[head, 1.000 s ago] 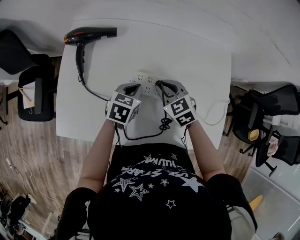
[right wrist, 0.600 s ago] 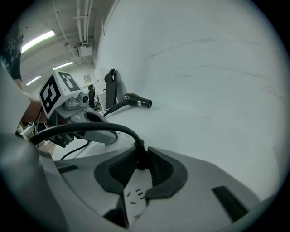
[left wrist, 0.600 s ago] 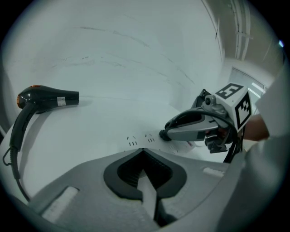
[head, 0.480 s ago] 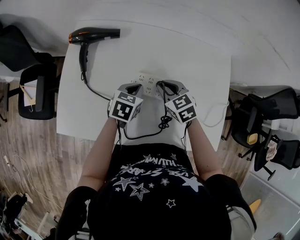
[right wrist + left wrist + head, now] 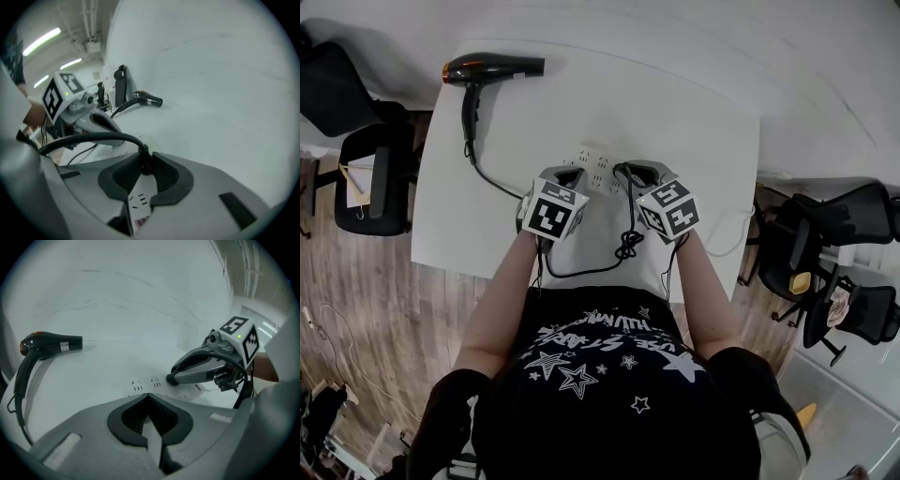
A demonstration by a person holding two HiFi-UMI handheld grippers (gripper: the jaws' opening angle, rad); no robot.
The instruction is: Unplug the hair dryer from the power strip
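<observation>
The black hair dryer [image 5: 492, 67] lies at the far left corner of the white table [image 5: 703, 122]. Its black cord [image 5: 581, 272] loops past the table's near edge and up to the white power strip [image 5: 598, 169] at mid-table. My right gripper [image 5: 628, 172] is over the strip's right end. In the right gripper view its jaws are closing [image 5: 146, 164] with the black plug [image 5: 144, 155] pinched between the pads. My left gripper [image 5: 565, 175] rests on the strip's left end, its tips together [image 5: 149, 397], with the white strip [image 5: 145, 385] showing just beyond them.
Black office chairs stand left [image 5: 366, 178] and right [image 5: 834, 244] of the table on a wooden floor. The strip's white lead [image 5: 736, 234] trails off the table's right side. The person's torso is against the near edge.
The right gripper has rolled a little about its own axis, so its marker cube faces differently. Both hands stay over the strip, and the plug is still seated between the right jaws.
</observation>
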